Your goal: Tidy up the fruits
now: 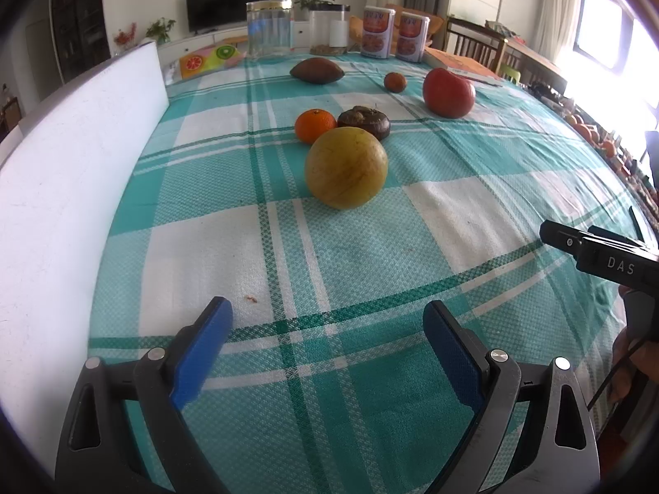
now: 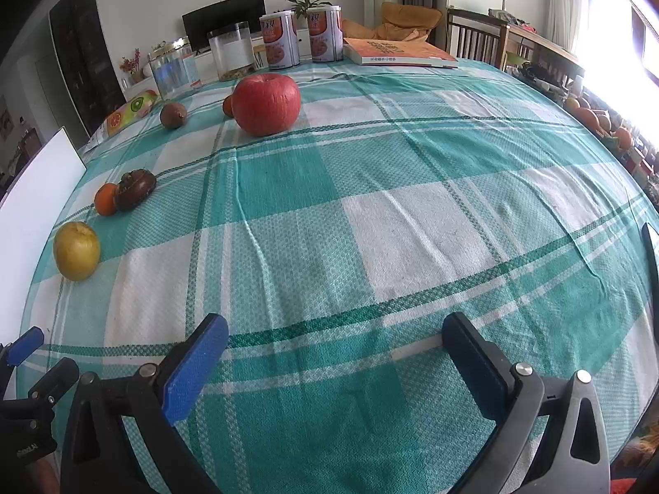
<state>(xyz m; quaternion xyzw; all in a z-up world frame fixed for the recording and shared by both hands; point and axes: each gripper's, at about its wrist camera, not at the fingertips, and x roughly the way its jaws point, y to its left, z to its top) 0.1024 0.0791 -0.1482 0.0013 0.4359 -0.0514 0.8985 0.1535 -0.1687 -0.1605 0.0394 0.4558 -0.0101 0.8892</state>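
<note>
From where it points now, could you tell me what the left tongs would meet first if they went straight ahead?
Probably the checked tablecloth; beyond that, the yellow fruit is first in line. Depth is uncertain.

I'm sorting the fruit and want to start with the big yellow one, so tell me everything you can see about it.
The yellow fruit is round, apple-like, with dull yellow-green skin flecked brown and a shallow dimple on top in the right wrist view. It looks whole and sits upright on the checked tablecloth, nearest the left gripper, whose jaws stand open and short of it. An orange and a dark brown fruit sit just behind it; contact is unclear.
</note>
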